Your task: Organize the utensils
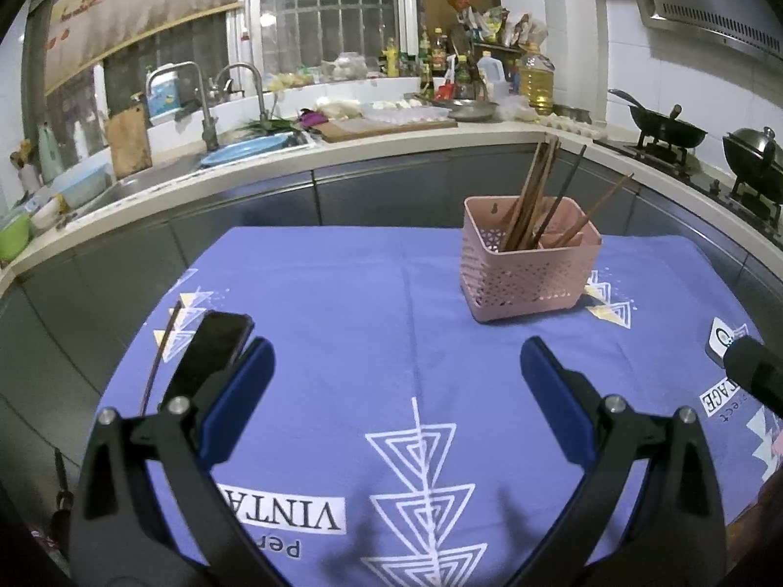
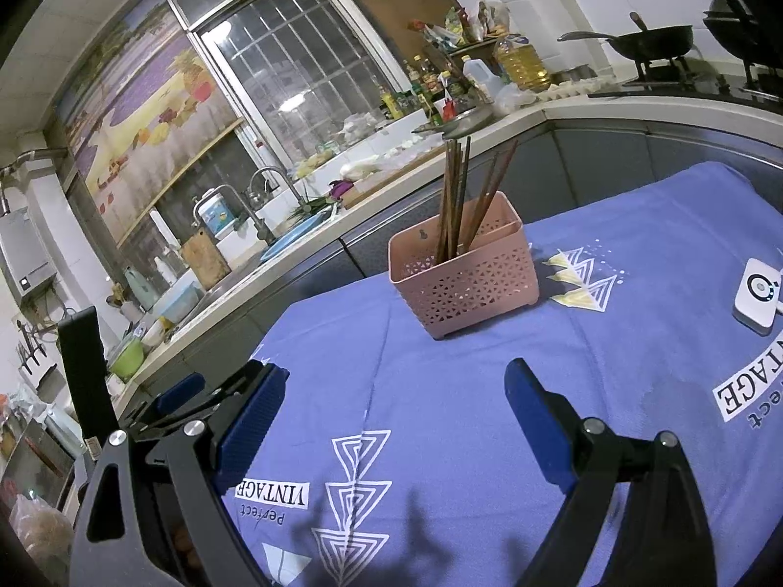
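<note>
Two pairs of tongs fill the lower edge of their views — the left tongs point(image 1: 394, 391) and the right tongs point(image 2: 396, 420), both spread wide with blue ribbed pads and nothing between them. Under them lies the table point(image 1: 342, 303), covered by a soft violet cloth printed with white nested triangles and the word VINTAGE. A dark phone point(image 1: 210, 357) and a single thin chopstick point(image 1: 159, 357) lie at the left of the left view. Further up, right of centre, stands the pink perforated plastic basket point(image 1: 526, 274), with brown wooden chopsticks point(image 1: 531, 195) leaning upright inside. A small white device point(image 2: 756, 296) rests at the right edge. Behind — a curved kitchen counter point(image 1: 342, 146), steel sink point(image 1: 147, 176), barred window point(image 1: 328, 5) and black wok point(image 1: 668, 129).
</note>
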Demonstrator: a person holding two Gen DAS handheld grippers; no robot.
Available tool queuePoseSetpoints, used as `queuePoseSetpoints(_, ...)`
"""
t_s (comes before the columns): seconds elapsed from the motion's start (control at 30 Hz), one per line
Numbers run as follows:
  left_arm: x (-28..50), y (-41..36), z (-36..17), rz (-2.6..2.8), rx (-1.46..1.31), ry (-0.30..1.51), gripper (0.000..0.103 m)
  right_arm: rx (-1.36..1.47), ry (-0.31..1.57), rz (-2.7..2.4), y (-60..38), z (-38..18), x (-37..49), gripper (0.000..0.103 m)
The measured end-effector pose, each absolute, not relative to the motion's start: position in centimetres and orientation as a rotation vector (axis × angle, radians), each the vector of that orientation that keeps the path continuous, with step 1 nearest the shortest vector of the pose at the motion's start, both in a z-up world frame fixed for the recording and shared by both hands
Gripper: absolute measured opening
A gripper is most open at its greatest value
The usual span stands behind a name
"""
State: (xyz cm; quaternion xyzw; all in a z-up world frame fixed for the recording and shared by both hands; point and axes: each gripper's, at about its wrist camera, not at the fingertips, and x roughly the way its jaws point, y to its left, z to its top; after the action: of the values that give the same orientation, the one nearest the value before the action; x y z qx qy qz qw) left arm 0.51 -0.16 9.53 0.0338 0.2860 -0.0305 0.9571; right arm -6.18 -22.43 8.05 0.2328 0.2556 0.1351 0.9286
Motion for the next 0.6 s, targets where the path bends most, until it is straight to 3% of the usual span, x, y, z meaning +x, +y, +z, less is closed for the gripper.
queuePoseSetpoints(0.37,0.6,2.6,9.8,0.007,0.142,0.554,0.097,0.47,0.529,0.284,-22.3,8.4,-5.8,0.09)
queuePoseSetpoints(0.6,0.4,13.7,12.4,0.263,0.195,0.54,0.097,0.436,0.487,0.328,-21.5,10.4,-5.3,0.09)
